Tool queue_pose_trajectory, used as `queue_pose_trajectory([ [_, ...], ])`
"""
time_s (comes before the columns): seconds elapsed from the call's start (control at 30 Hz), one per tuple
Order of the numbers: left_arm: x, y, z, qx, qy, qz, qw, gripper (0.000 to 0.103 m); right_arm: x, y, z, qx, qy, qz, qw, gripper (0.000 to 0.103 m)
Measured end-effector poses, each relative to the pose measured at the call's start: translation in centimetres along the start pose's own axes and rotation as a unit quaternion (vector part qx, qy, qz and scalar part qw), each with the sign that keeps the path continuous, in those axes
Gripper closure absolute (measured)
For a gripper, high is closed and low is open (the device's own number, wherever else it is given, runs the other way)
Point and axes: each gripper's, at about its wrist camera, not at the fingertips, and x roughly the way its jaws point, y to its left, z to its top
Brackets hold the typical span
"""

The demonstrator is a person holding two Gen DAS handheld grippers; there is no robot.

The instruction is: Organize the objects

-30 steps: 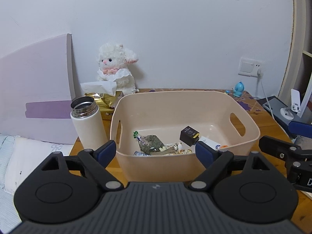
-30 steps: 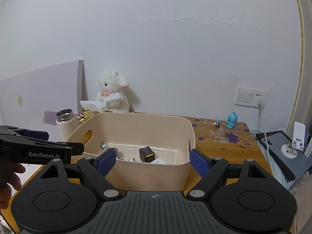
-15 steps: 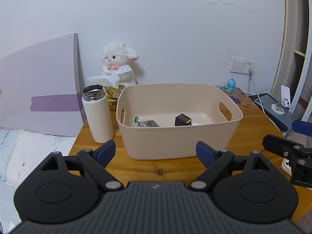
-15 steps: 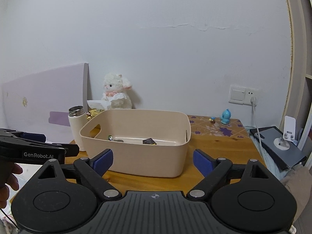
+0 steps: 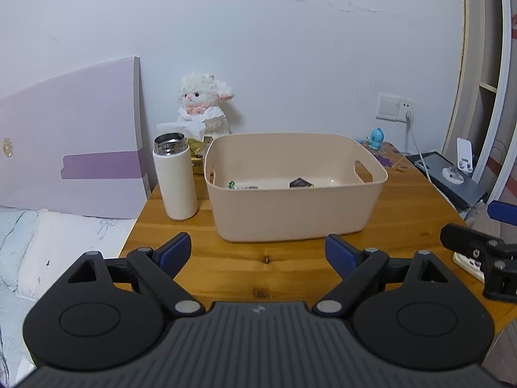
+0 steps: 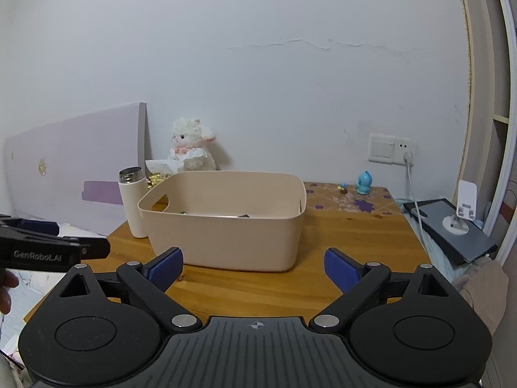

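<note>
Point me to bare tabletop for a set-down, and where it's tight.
Free: wood strip between the beige bin and the left gripper; also right of the bin, before the blue figurine and grey tablet. Tight: back-left corner, with the white flask, tissue box and plush lamb.

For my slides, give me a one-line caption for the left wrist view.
Open left gripper faces a beige bin and white flask on a wooden table.

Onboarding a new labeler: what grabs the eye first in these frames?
The beige bin mid-table, a few small items on its floor. Beside its left end stands an uncapped white flask, with a plush lamb against the wall behind. Both grippers, left and right, hang open, empty.
</note>
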Motion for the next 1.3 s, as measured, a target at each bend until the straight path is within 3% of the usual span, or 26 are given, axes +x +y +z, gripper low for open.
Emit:
queue_pose_trajectory([
  [0.8,-4.6,-0.3,-3.5,0.019,-0.010,0.007,0.9998,0.012,-4.1,-0.4,-3.5,-0.001,0.027,-0.005,1.000,0.007],
  [1.3,-5.6,-0.5,-4.4,0.020,-0.003,0.004,0.9998,0.012,-5.2,-1.5,-3.9,0.013,0.021,-0.008,1.000,0.006],
])
